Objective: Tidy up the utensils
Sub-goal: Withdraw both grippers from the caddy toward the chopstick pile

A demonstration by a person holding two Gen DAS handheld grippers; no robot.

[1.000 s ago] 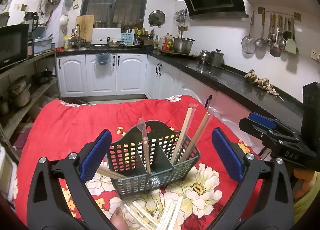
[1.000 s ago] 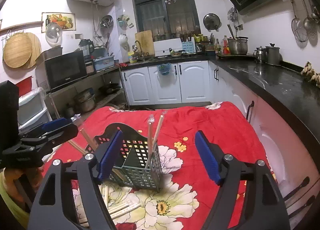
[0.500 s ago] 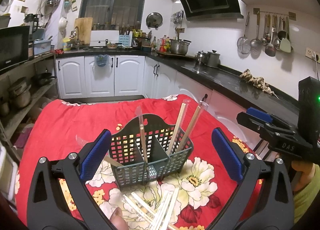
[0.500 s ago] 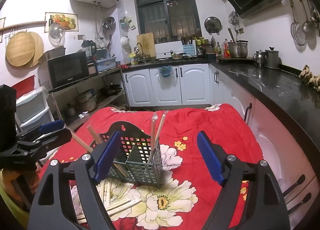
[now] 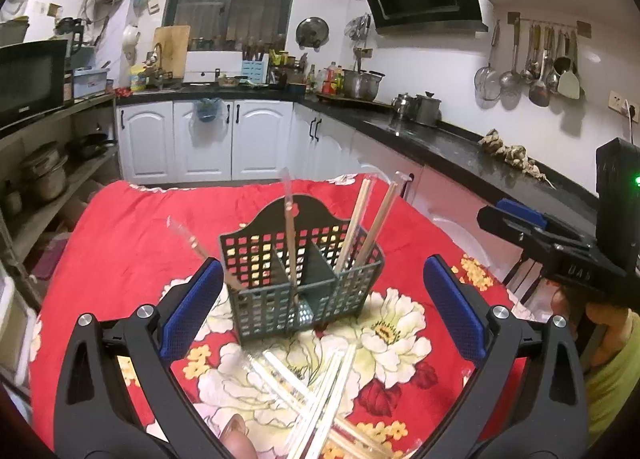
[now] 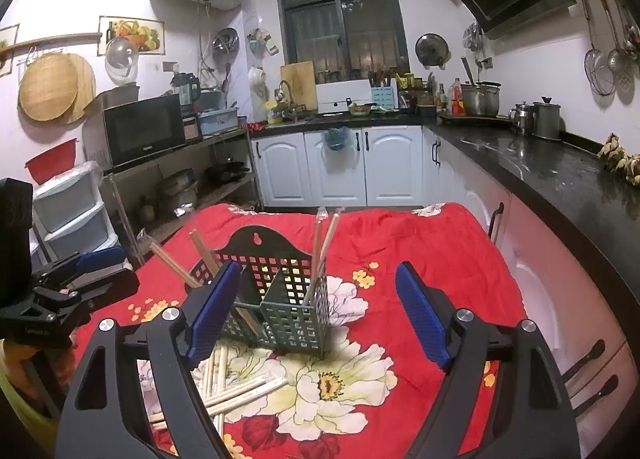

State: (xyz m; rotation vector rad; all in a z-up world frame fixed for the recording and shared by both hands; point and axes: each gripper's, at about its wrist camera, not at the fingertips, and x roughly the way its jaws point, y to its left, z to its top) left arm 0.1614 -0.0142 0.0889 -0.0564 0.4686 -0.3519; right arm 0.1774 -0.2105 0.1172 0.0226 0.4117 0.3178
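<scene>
The left tool (image 5: 323, 313) points forward and somewhat downward over the counter, its blue-padded jaws spread wide with nothing clasped; the dark green utensil basket (image 5: 301, 279) stands between and beyond them. The right tool (image 6: 318, 313) takes much the same downward tilt, its jaws likewise released and empty, the basket behind its left pad. From the left wrist view the right tool appears at 3 o'clock, with a hand under it.

The basket stands upright on a red floral cloth (image 5: 132, 227) that covers the counter. Wrapped chopsticks (image 5: 362, 227) lean in its right compartment, one stick (image 5: 289, 227) stands at the middle divider, and another pair (image 6: 176, 263) slants out of the left side toward 10 o'clock. Loose chopsticks (image 5: 316, 391) lie scattered on the cloth at 6 o'clock of the basket, their near ends cut off by the frame edge and partly hidden by the tool arms. A fingertip (image 5: 236, 437) shows at the bottom edge.

Around stand white cabinets (image 6: 336, 167), a black worktop (image 6: 560, 175) at 2 o'clock, and a microwave (image 6: 144, 129) at 10 o'clock.
</scene>
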